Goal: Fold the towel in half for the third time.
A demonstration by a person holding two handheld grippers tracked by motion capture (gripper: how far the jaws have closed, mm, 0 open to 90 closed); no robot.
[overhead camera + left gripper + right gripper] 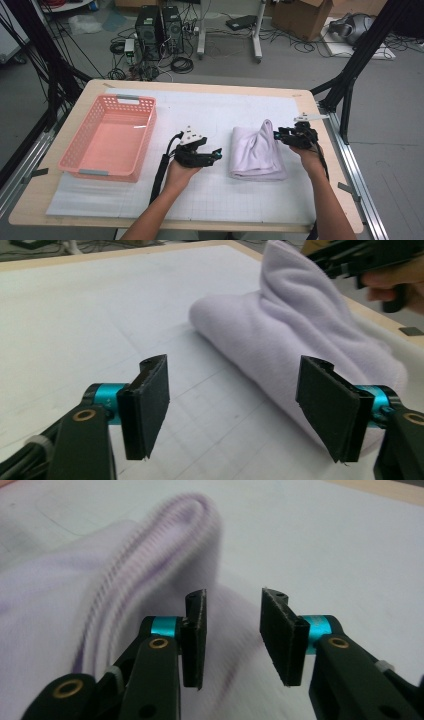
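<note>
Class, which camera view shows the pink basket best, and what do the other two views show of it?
The high view: the whole pink basket sits at the table's left side, its rim, handles and empty inside plain to see. The left gripper view and right gripper view face the lilac towel, away from the basket.

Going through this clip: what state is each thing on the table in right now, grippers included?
Towel: folded, lying on the mat, one fold peaked up at its right side.
Basket: upright, nothing inside.
Left gripper: open, nothing between the jaws, beside the towel.
Right gripper: open, jaws apart right at the raised fold, not pressing on it.
</note>
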